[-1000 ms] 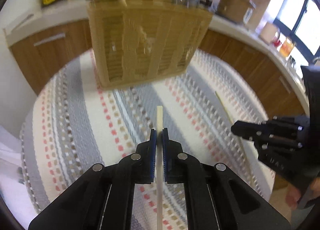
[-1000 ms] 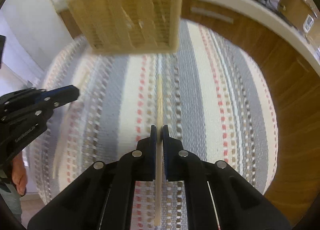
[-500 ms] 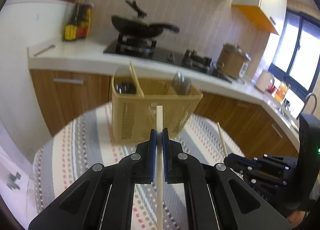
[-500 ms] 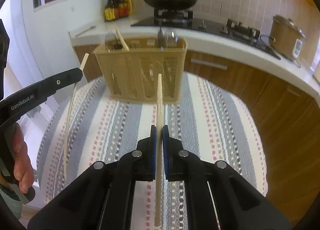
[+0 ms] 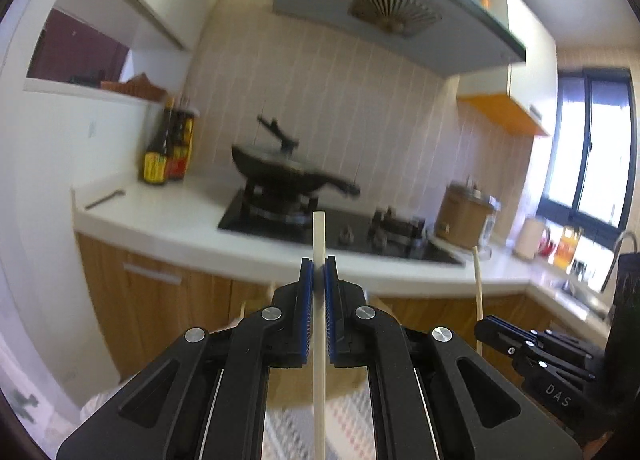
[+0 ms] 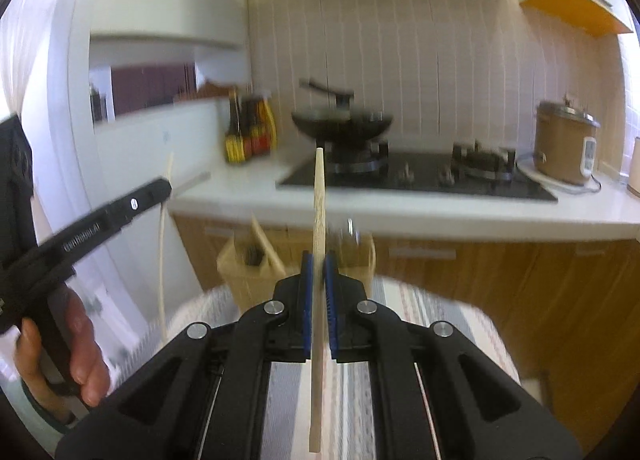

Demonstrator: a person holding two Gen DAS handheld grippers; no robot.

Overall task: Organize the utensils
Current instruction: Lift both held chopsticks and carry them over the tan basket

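Note:
My left gripper (image 5: 319, 266) is shut on a pale chopstick (image 5: 319, 336) that points upward. My right gripper (image 6: 319, 260) is shut on a wooden chopstick (image 6: 318, 244), also upright. Both are raised well above the table. The woven utensil basket (image 6: 248, 276) sits on the striped tablecloth (image 6: 432, 324) beyond my right gripper, with a chopstick (image 6: 266, 242) and metal utensils (image 6: 352, 234) standing in it. In the right wrist view the left gripper (image 6: 162, 190) and its chopstick (image 6: 162, 244) show at left. In the left wrist view the right gripper (image 5: 486, 326) and its chopstick (image 5: 478, 292) show at right.
A kitchen counter (image 5: 160, 228) runs behind the table with a wok (image 5: 280, 174) on the hob, sauce bottles (image 5: 166, 148) and a rice cooker (image 6: 566, 148). Wooden cabinets (image 6: 520, 280) stand below it. A range hood (image 5: 380, 12) hangs overhead.
Both grippers have tilted and risen from facing the tablecloth to facing the kitchen wall. Each keeps its chopstick. The basket has dropped low in both views.

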